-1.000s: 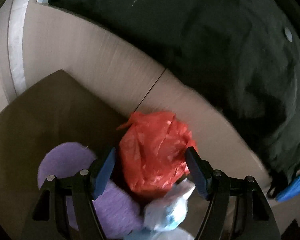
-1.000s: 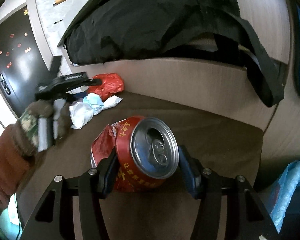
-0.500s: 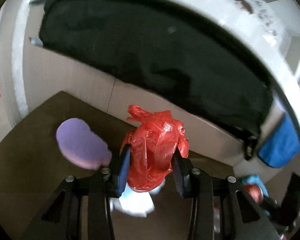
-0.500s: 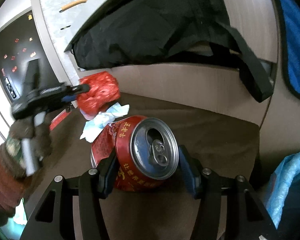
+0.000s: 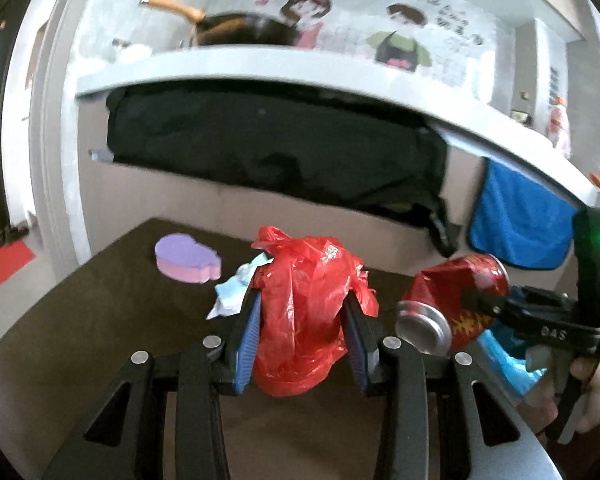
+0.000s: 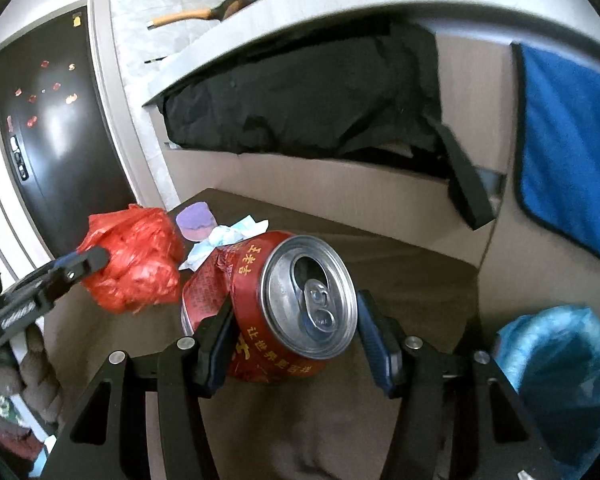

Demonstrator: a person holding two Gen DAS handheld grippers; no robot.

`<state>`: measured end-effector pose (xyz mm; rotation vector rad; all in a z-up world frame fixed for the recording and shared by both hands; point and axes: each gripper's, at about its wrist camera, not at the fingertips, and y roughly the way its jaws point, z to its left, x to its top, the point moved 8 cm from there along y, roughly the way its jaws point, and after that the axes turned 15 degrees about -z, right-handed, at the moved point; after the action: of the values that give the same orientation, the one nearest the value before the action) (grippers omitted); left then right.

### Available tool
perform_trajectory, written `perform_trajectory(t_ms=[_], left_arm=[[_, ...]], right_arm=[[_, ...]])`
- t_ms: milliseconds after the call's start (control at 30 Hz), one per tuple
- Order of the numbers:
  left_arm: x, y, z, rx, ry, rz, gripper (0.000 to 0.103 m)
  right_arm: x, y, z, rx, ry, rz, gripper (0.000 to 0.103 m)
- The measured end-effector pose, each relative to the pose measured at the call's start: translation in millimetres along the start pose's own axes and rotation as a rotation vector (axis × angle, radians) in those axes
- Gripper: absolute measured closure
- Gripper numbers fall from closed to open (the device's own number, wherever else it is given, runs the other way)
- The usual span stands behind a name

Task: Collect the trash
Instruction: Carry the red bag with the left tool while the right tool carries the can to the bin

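Observation:
My left gripper (image 5: 300, 320) is shut on a crumpled red plastic bag (image 5: 304, 312) and holds it above the brown table (image 5: 100, 320). The bag also shows in the right wrist view (image 6: 134, 260). My right gripper (image 6: 296, 328) is shut on a crushed red can (image 6: 284, 308) with its silver top facing the camera; the can shows at the right of the left wrist view (image 5: 452, 304). A crumpled white and blue tissue (image 5: 236, 292) lies on the table behind the bag. A bin lined with a blue bag (image 6: 556, 368) stands at the lower right.
A purple sponge (image 5: 188, 258) lies at the table's far left. A black bag (image 5: 276, 148) hangs under the white counter (image 5: 300, 64) behind the table, with a blue towel (image 5: 520, 228) to its right. A dark fridge door (image 6: 48, 136) is at the left.
My left gripper has shut on the red bag and lifted it up and back from the table, leaving the tissue and sponge behind. My right gripper keeps hold of the can.

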<state>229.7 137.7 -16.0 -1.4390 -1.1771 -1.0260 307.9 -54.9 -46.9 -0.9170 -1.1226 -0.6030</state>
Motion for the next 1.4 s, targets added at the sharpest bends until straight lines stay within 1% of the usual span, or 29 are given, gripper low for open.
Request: perform_trajectory(t_ms=[133, 333, 467, 633, 833, 967, 1200, 1400], left_arm=[[12.5, -6.5, -26.9, -0.034, 0.014, -0.026, 0.063], [22.8, -6.9, -70.8, -0.083, 0.051, -0.043, 0.063], [25.7, 3.1, -106.7, -0.125, 0.077, -0.052, 0.063], [23.9, 22.1, -153.4, -0.178, 0.054, -0.065, 0.063], [8.3, 43.0, -209.8, -0.262, 0.059, -0.018, 0.063], [-2.8, 49.4, -240.9, -0.307, 0.075, -0.002, 0.063], [-23.2, 63.2, -274.5, -0.357, 0.089, 0.046, 0.063], [-38.1, 73.1, -284.4, -0.371, 0.09, 0.08, 0.063]], right_arm=[[13.5, -26.2, -6.6, -0.022, -0.008, -0.049, 0.05], [25.1, -61.8, -30.8, -0.071, -0.018, -0.105, 0.05], [30.4, -86.7, -55.5, -0.116, -0.02, -0.141, 0.05], [34.3, -113.2, -90.6, -0.181, -0.012, -0.169, 0.05], [28.5, -146.6, -140.7, -0.277, 0.008, -0.183, 0.05], [22.0, -159.0, -166.2, -0.319, 0.033, -0.185, 0.05], [8.9, -172.4, -200.2, -0.377, 0.071, -0.182, 0.05], [-3.5, -176.1, -215.2, -0.398, 0.093, -0.168, 0.05]])
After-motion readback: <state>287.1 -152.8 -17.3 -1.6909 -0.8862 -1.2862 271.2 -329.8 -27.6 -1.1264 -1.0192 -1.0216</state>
